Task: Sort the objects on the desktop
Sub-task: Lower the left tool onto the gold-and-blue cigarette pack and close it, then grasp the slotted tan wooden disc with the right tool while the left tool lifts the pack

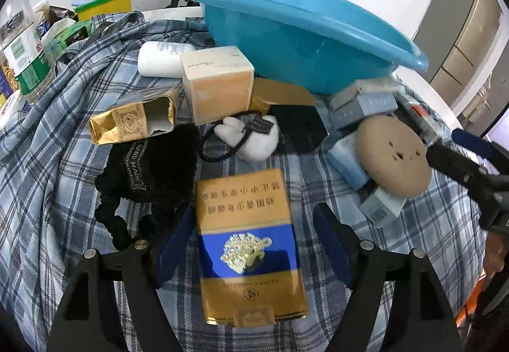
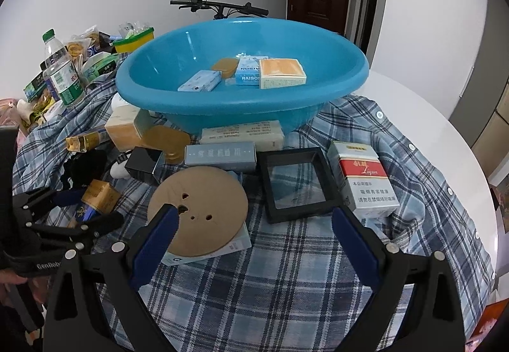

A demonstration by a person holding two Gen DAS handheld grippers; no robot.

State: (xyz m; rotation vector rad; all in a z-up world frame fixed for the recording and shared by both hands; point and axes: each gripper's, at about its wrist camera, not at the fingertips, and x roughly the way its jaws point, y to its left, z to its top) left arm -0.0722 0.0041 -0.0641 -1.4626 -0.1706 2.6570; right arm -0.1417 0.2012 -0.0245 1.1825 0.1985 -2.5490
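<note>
In the lower middle of the left wrist view, our left claw (image 1: 251,236) stands part open astride the gold and blue box (image 1: 249,244), one blue pad on each side. We see plaid cloth (image 1: 337,186) between the right pad and the box; on the left the pad looks close to the box edge, but we see no pressing, so we take it as released, not gripping. The box lies flat on the cloth, lengthwise between the fingers. In the right wrist view, our right claw (image 2: 254,232) hangs wide open at the lower centre and holds nothing; its left pad overlaps the edge of the tan disc (image 2: 198,212), though we cannot tell whether it touches. Beyond that lie the black frame (image 2: 296,183) at mid frame and the red and white pack (image 2: 362,180) to its right. Farther up, the blue basin (image 2: 241,78) already carries several small boxes. We judge the step in hand to be the picking of the gold and blue box; the next move calls for closing squarely on its long sides, lifting clear of the black fuzzy cloth (image 1: 149,174) at the left, and carrying it up to the basin.
</note>
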